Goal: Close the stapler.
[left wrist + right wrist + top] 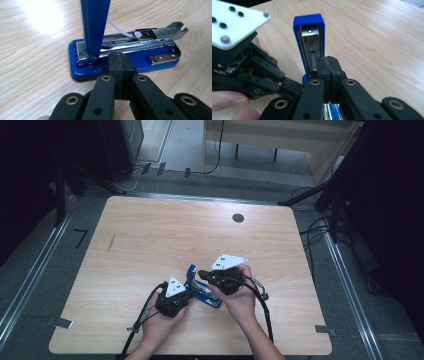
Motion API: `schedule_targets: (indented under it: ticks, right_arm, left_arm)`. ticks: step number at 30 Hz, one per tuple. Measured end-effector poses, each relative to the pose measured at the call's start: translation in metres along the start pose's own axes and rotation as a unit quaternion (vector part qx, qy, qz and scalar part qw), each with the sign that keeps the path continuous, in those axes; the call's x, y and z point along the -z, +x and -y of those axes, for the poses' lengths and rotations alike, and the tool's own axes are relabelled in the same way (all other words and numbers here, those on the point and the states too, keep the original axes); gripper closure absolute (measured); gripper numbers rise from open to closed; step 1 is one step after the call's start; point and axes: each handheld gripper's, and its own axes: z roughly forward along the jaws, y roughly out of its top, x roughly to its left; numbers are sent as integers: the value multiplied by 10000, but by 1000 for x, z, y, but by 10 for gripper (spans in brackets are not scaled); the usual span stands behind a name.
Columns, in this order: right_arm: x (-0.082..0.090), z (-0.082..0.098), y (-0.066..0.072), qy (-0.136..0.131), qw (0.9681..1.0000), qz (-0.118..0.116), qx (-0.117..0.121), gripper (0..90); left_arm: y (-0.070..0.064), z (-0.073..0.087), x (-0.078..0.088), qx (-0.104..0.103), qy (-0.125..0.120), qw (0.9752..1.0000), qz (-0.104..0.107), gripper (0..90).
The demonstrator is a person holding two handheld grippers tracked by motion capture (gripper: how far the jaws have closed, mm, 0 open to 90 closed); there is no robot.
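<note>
1 blue stapler (125, 58) lies on 1 table (150, 235), lid up, staples inside. 2 grippers, left (119, 65) and right (327, 65), are pressed closed, holding nothing.

The blue stapler (202, 290), its lid (310, 37) swung upright, sits low and centre in the high view, hemmed by the left gripper (186, 292) and right gripper (202, 274). The table (150, 235) lies bare across the upper, left and right parts. A dark round hole (238, 218) sits flush at upper right.

The blue stapler (125, 58) lies on the table, lid swung upright, staple tray apparently exposed.
</note>
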Motion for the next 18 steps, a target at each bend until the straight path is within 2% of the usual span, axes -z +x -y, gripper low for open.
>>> schedule_targets:
  ticks: [13, 18]
  right_arm:
    - [5, -23, -5, -215, 9997, 89, -48, 900]
    - [4, -35, -3, -280, 9995, 113, 29, 900]
  left_arm:
    - [0, 0, 0, -9, -1, 10000, 2, 900]
    - [0, 0, 0, -14, -6, 10000, -4, 900]
